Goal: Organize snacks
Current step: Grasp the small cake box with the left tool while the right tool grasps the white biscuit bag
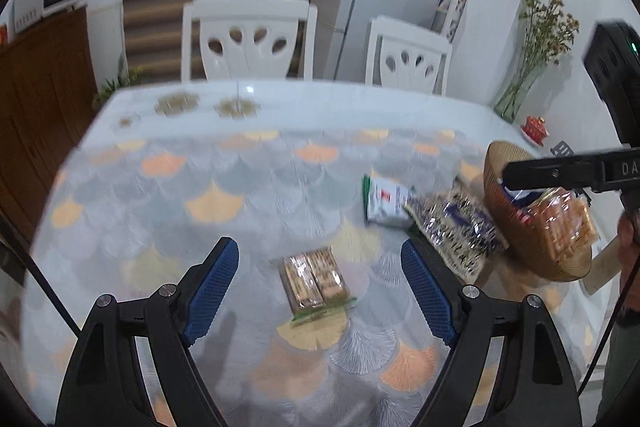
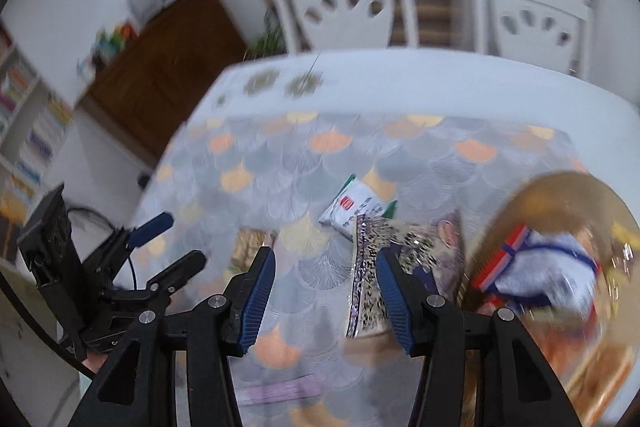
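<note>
Left tool (image 1: 320,281) open, empty; biscuit pack (image 1: 314,279) flat on table (image 1: 168,187) dead ahead between fingers, long axis along approach (left nearer). Right tool (image 2: 326,289) open by basket (image 2: 560,195).

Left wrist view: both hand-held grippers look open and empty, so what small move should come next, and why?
Probably lower the left hand-held gripper onto the brown cracker pack. It lies flat on the tablecloth, centred between the open fingers, apart from the other packets, and still outside the woven basket.

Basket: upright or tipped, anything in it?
Tipped. The basket leans on its side, mouth facing out, with snack packs inside; a silver pack lies just outside.
</note>
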### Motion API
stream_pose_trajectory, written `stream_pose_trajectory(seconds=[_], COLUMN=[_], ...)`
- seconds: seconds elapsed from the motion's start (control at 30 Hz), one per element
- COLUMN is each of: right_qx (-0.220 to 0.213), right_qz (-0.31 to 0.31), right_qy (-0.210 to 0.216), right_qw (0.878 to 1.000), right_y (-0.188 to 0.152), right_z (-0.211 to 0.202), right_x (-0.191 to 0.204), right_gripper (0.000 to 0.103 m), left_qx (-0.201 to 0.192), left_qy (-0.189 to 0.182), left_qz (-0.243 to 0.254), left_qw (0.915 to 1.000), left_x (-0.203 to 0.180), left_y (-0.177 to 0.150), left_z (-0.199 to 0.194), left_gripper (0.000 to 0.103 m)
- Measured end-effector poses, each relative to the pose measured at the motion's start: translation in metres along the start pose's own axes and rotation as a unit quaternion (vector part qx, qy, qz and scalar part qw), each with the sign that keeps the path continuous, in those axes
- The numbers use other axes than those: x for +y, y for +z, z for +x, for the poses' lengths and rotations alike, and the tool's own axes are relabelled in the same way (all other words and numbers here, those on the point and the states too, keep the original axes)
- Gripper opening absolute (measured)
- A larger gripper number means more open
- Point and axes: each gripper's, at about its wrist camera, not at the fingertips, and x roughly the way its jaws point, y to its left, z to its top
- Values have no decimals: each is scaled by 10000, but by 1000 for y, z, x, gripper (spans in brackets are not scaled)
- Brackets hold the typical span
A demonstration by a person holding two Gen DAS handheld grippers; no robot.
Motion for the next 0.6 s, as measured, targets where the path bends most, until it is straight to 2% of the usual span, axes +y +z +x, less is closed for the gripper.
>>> stream_pose_trajectory(seconds=[0.13,0.2,0.33,0.4,0.43,0.47,0.53,0.6], right_qx=[655,1045,1477,1646,1712,1729,1808,1888], right_qz=[-315,-615,-1078,-1277,-1406,-1508,-1600,-1614], right_qy=[-120,-110,-262,-232,-246,-318,-507,-459], right_qw=[9973,9926,9828,9778,9748,9728,9691,9676], right_y=[19,30,45,50,52,54,57,60], right_z=[41,65,93,106,112,118,129,136], right_x=[-5,-4,3,8,11,12,12,8], right_gripper=[51,54,56,64,74,76,76,76], left_qx=[333,465,597,658,672,689,696,739], left_qy=[-188,-266,-228,-127,-110,-111,-86,41], left_qz=[-204,-316,-322,-297,-297,-309,-311,-288], left_qw=[9991,9981,9974,9973,9972,9971,9971,9968], left_x=[5,8,6,5,5,6,7,6], left_y=[-6,-10,-17,-20,-22,-23,-24,-25], left_z=[34,48,64,69,71,71,71,73], left_gripper=[81,81,81,81,81,81,70,62])
